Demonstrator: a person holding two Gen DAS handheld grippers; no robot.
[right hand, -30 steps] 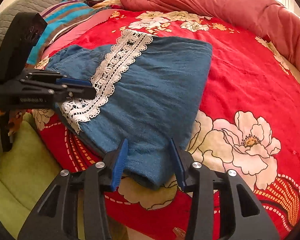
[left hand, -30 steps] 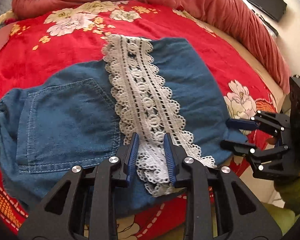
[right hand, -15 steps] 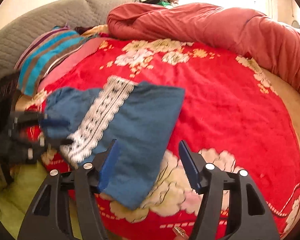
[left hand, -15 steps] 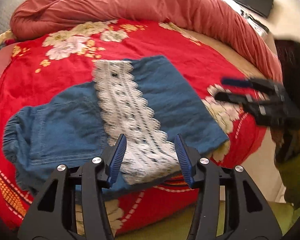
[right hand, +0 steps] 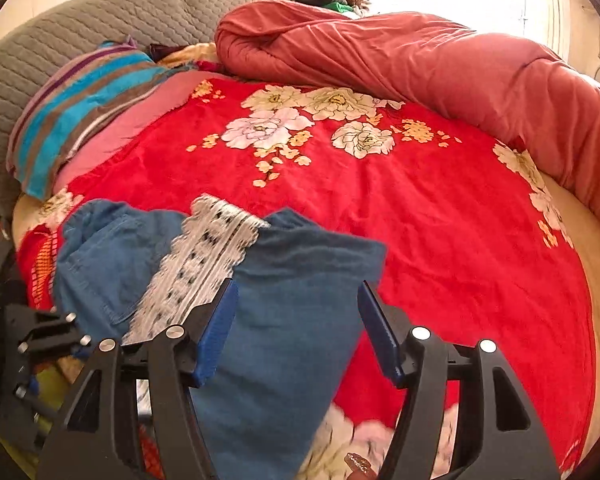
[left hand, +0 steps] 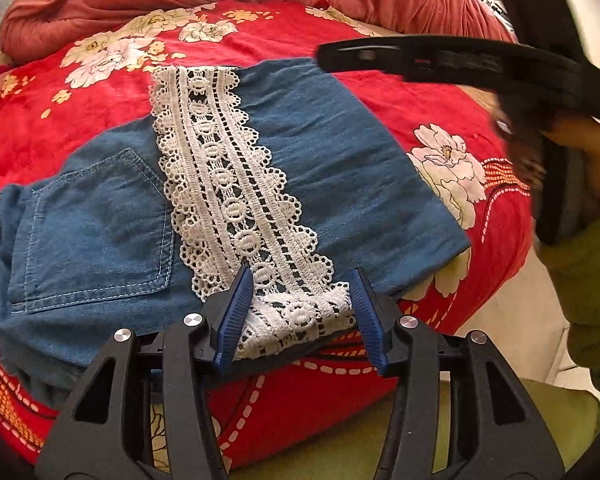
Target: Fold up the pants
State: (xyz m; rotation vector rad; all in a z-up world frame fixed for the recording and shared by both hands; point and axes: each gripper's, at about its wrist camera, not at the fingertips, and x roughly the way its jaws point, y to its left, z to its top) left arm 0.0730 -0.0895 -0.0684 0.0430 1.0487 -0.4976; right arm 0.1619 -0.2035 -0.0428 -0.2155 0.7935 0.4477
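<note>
A bedroom in a home. The bed carries a red floral blanket point(right hand: 420, 220). Along the blanket's far edge lies a rolled rust-red duvet point(right hand: 440, 64). At the blanket's left corner sits a striped pillow point(right hand: 80, 108), and behind that pillow rises a grey quilted headboard point(right hand: 112, 16).

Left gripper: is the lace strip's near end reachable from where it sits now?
Probably yes. The left gripper is open, its fingers either side of the lace strip at the pants' near edge, nothing between.
</note>
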